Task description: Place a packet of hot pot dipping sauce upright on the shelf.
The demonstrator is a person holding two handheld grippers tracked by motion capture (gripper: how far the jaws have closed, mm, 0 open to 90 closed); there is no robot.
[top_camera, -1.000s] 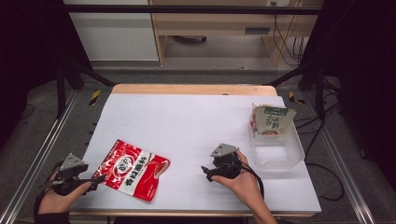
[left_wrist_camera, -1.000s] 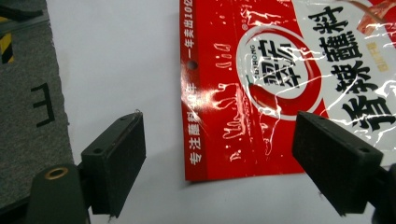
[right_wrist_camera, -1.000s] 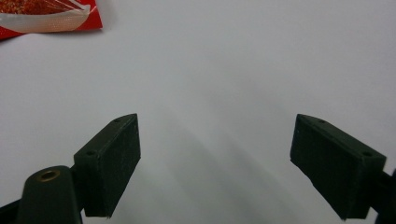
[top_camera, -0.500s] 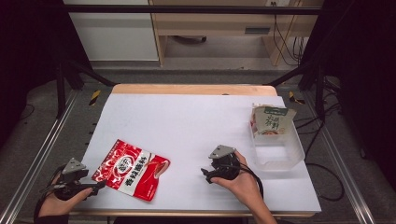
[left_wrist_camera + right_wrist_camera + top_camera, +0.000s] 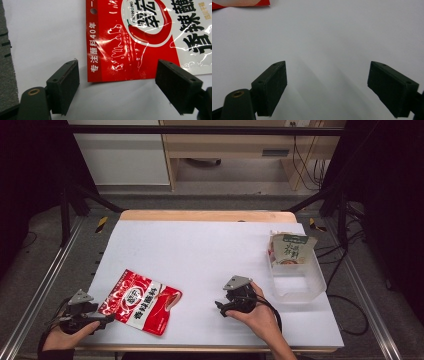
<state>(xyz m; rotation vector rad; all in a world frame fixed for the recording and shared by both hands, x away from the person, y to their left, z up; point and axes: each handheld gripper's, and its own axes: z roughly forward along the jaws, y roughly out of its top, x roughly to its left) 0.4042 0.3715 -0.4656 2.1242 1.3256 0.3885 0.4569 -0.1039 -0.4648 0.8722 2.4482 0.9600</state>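
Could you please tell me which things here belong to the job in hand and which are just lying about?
In the job: red sachet; left gripper, open just short of its edge.

Lying about: clear tub; green-labelled pouch standing in it; right gripper, open over bare table.

We observe that the left gripper (image 5: 102,317) has shifted between the earlier high views and now. One second ago it sat off the table's left edge, clear of the red seasoning packet (image 5: 142,301). It now lies lower and nearer the near edge, with its tips just at the packet's near-left corner. In the left gripper view, the packet's bottom edge (image 5: 117,80) lies ahead of the gap between the jaws, and no pad touches it. The jaws have just been closing slightly; they stand wide, with nothing between them.
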